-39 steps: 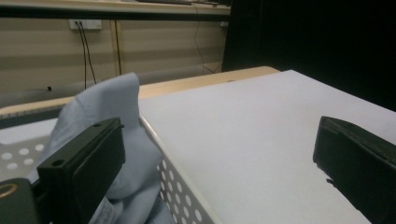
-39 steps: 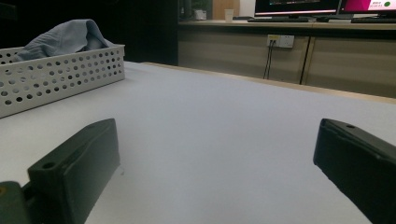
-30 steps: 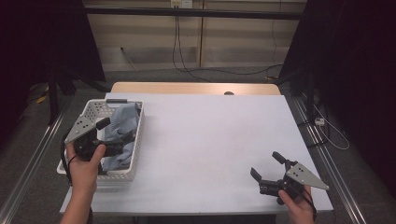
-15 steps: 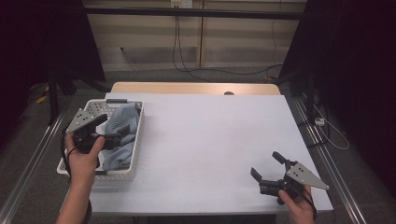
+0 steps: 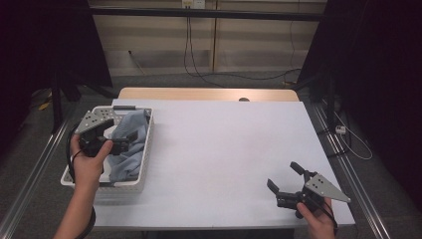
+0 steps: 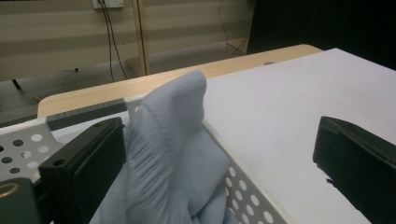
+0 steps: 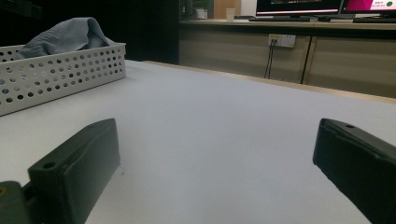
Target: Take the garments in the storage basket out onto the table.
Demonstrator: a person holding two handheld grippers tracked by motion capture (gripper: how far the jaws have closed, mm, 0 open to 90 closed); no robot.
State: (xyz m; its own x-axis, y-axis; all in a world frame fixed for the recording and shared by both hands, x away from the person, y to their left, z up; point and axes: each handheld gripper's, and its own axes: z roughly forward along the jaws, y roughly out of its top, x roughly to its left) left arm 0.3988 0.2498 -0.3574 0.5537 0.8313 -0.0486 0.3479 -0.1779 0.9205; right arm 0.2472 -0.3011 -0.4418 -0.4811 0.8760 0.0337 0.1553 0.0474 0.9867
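my left gripper (image 5: 130,141) is over the basket (image 5: 144,167), fingers wide, and the blue cloth (image 6: 173,154) lies inside it, its raised fold touching one finger (image 6: 86,163). my right gripper (image 5: 286,181), also wide, rests far away on the tabletop (image 5: 224,149), so the left one is nearer.

Dim workroom around a white-topped rectangular table (image 5: 224,149)

Black curtains (image 5: 378,74) hang at both sides; beige panelled wall (image 5: 249,45) with dangling black cables (image 5: 189,45) behind; grey carpet floor (image 5: 30,164); lit computer monitors (image 7: 299,5) on a far wooden counter (image 7: 289,23).
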